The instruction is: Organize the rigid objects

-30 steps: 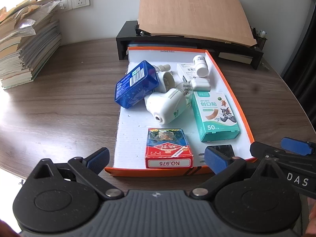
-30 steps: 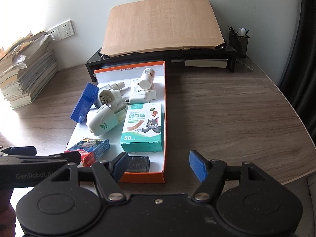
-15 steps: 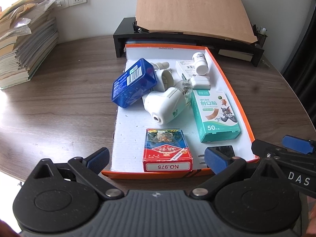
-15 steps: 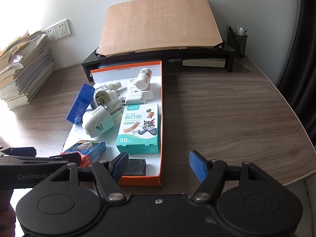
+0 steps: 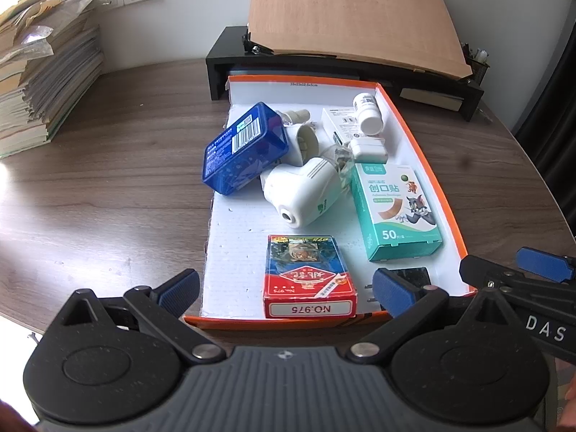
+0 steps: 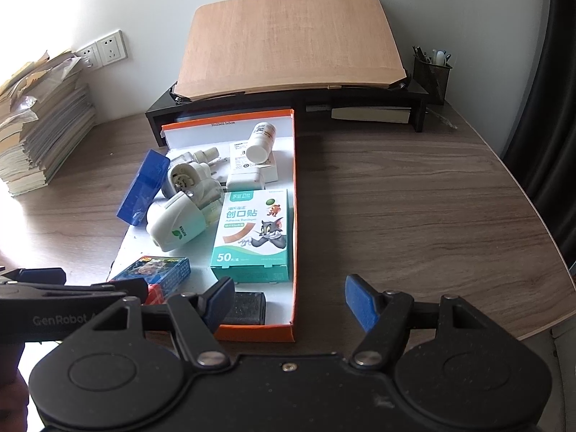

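Note:
An orange-rimmed white tray (image 5: 234, 322) (image 6: 293, 216) lies on the wooden table. It holds a red and blue card box (image 5: 306, 277) at the front, a green bandage box (image 5: 392, 208) (image 6: 253, 234), a white plug-in device (image 5: 302, 194), a white bottle (image 5: 367, 115) on its side and a black adapter (image 5: 414, 275). A blue box (image 5: 241, 147) leans over the tray's left rim. My left gripper (image 5: 284, 291) hovers open over the tray's front edge, its fingers either side of the card box without touching it. My right gripper (image 6: 289, 302) stands open and empty over the tray's front right corner.
A tall paper stack (image 5: 39, 82) sits at the far left. A black riser with a tilted wooden board (image 6: 291, 43) stands behind the tray, and a mesh pen holder (image 6: 430, 75) is at the back right. Bare tabletop (image 6: 414, 216) stretches right of the tray to the curved edge.
The left view has drifted slightly. Both grippers stay open, and nothing in the tray has moved.

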Demonstrator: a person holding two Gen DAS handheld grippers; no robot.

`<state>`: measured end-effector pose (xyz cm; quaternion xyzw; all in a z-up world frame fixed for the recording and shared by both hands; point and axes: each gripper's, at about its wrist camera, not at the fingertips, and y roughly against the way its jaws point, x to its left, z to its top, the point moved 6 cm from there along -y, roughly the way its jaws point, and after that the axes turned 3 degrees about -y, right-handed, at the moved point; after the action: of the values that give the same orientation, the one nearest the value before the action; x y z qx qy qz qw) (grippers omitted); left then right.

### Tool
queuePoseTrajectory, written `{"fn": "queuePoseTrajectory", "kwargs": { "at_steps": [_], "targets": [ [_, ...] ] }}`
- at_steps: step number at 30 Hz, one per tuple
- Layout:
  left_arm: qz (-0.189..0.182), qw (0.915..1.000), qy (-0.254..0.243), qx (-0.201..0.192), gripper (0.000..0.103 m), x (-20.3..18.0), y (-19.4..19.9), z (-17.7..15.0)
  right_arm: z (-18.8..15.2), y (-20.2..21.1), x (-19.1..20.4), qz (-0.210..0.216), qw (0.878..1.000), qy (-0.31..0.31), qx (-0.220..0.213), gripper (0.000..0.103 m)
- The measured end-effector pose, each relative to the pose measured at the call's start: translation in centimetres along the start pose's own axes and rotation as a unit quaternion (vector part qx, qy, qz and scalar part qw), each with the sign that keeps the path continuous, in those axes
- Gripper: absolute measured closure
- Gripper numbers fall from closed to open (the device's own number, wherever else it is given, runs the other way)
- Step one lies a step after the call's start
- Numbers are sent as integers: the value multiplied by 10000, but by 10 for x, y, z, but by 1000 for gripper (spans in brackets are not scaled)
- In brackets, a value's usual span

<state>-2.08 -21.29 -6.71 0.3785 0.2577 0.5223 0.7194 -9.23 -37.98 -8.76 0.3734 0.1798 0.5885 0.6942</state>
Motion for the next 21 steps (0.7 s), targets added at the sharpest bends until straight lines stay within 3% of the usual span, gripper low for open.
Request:
{"fn": "queuePoseTrajectory", "kwargs": {
  "at_steps": [21],
  "targets": [
    [-65, 9999, 41, -66, 0, 6, -1, 1, 1, -1, 7, -72, 10000, 9, -15, 22]
  ]
}}
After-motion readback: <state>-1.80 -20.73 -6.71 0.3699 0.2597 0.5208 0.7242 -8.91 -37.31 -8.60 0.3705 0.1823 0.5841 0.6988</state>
